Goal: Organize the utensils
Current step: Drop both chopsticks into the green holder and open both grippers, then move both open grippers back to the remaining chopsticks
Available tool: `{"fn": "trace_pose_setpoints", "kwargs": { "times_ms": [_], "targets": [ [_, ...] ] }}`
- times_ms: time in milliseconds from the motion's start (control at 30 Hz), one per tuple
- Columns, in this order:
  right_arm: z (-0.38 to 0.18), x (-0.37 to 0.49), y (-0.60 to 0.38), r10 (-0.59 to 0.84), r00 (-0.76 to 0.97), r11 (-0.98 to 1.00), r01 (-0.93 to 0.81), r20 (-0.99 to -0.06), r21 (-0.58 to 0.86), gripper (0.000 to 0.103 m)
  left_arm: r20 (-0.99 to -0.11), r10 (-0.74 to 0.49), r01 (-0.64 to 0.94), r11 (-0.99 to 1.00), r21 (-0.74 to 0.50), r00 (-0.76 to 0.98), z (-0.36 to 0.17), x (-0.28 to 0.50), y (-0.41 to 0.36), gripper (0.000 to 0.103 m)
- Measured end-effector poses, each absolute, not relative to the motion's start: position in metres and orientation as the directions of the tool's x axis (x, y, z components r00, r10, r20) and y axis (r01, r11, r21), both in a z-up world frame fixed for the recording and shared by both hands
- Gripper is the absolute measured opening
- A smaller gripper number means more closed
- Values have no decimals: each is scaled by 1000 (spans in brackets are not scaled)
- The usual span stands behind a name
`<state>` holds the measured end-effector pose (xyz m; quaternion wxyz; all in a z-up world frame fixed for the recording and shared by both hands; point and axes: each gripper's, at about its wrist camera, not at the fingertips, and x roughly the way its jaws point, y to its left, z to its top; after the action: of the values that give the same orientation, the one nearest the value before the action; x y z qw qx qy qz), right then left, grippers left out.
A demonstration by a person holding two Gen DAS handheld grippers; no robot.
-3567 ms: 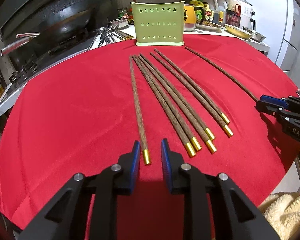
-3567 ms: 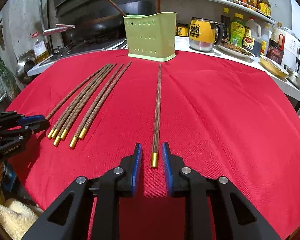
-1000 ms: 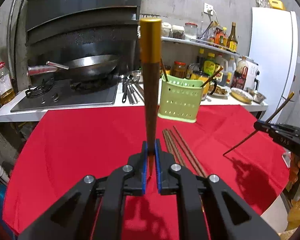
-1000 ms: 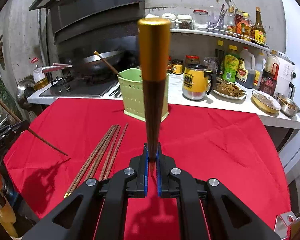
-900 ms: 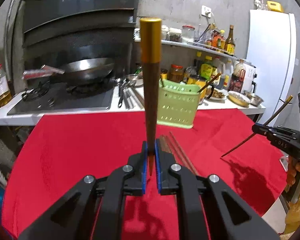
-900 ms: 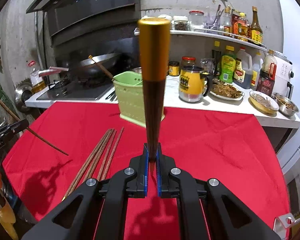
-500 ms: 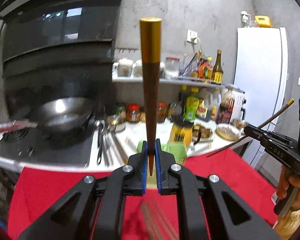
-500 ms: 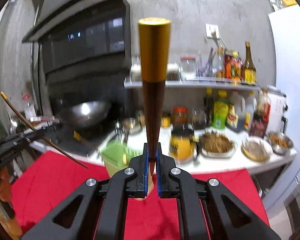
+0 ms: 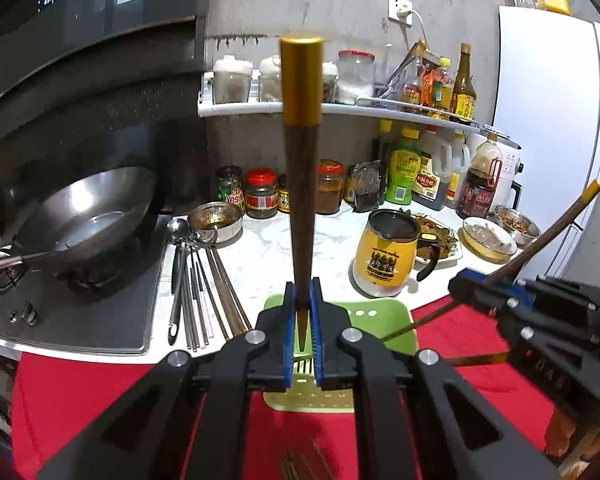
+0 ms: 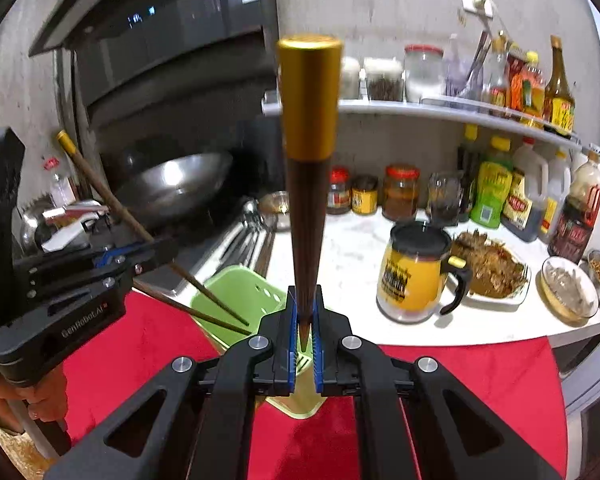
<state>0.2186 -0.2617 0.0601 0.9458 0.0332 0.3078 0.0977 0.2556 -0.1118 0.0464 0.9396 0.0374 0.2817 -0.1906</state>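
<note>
My left tongs (image 9: 301, 316) pinch a chopstick (image 9: 302, 184) upright, gold cap up; my right tongs (image 10: 303, 320) pinch a second chopstick (image 10: 306, 184) the same way. A second ago both hung over the red desk (image 9: 80, 392); now both sit right above the green holder (image 9: 384, 316), tips near its opening. My guess is lowering and release come next. More chopsticks remain on the cloth.

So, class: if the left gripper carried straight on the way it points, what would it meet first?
Most likely the green utensil holder, which lies directly beyond the left gripper shut on its chopstick. Depth is unclear, so it could pass just above the rim.
</note>
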Motion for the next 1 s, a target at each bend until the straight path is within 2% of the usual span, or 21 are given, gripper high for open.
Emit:
{"fn": "trace_pose_setpoints", "kwargs": {
  "times_ms": [67,100,133,167,200,233,400,533,633,867,1000],
  "targets": [
    [54,223,-264,205,785,979,-156,-584,134,9,-543,-347,383,922,-51,765,41,261,-110,7],
    [54,222,-267,206,785,978,-150,-585,144,13,-542,-349,382,923,-56,764,38,262,-108,7],
    [57,219,-270,210,790,977,-145,-576,157,23,-540,-349,380,923,-57,766,39,261,-106,8],
    [60,216,-272,209,797,977,-140,-566,163,31,-537,-351,380,923,-61,767,41,258,-104,14],
    [65,210,-276,203,810,977,-133,-550,164,43,-525,-357,378,923,-71,773,46,253,-99,25],
    [71,202,-278,195,824,979,-128,-532,159,44,-503,-362,376,923,-78,785,53,245,-94,29],
    [104,144,-292,150,883,986,-101,-444,133,44,-407,-339,345,937,-60,848,88,196,-68,32],
    [106,95,-297,138,896,988,-95,-423,121,44,-400,-250,266,964,-18,882,88,149,-46,37],
    [90,69,-293,137,884,989,-99,-447,108,44,-451,-194,224,975,13,871,63,121,-32,37],
    [13,17,-264,161,801,987,-136,-576,87,44,-594,-119,184,982,51,796,-27,62,-9,37],
    [-25,5,-243,190,739,981,-168,-647,96,44,-667,-123,195,980,33,734,-66,40,-1,37]
  ]
}}
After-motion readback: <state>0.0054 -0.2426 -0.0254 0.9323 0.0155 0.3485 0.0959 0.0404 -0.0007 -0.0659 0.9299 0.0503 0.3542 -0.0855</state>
